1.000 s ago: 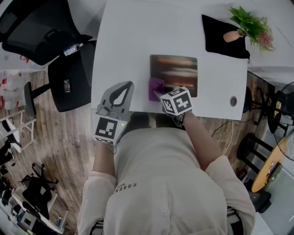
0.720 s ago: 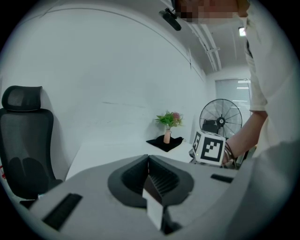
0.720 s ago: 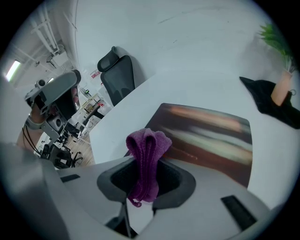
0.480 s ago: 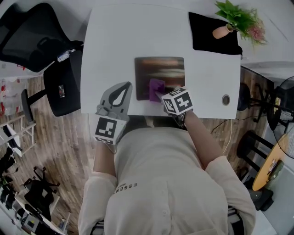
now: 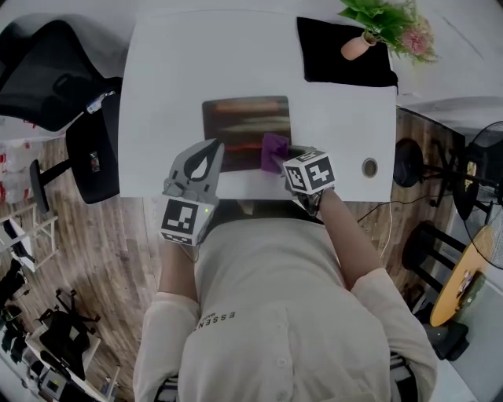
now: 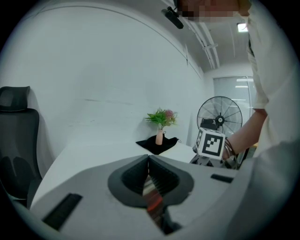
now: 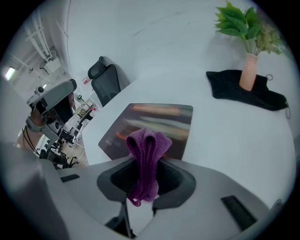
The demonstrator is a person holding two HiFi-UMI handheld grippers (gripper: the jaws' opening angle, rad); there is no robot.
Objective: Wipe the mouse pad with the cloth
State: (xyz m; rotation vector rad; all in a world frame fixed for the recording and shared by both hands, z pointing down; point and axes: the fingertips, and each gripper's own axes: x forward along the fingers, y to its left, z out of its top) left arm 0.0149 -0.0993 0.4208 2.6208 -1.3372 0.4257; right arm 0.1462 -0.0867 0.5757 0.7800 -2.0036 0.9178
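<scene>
The dark mouse pad [image 5: 240, 126] with blurred orange and white streaks lies on the white table [image 5: 173, 71]. My right gripper [image 5: 281, 163] is shut on a folded purple cloth [image 5: 274, 149], which sits on the pad's near right part. In the right gripper view the cloth [image 7: 146, 143] stands up between the jaws of that gripper [image 7: 146, 164], with the pad [image 7: 161, 121] just beyond. My left gripper [image 5: 212, 148] is shut and holds nothing; its tips are at the pad's near left corner. In the left gripper view its jaws [image 6: 149, 161] meet in a thin line.
A black cloth [image 5: 338, 67] lies at the table's far right with a small pink vase [image 5: 355, 45] of green plants [image 5: 381, 17] on it. A round cable hole [image 5: 369, 166] is near the right front corner. An office chair [image 5: 55, 74] stands left of the table.
My right gripper has carried the purple cloth rightwards along the pad's near part, from its left side to its right. My left gripper, earlier left of the pad, is now at its near left corner.
</scene>
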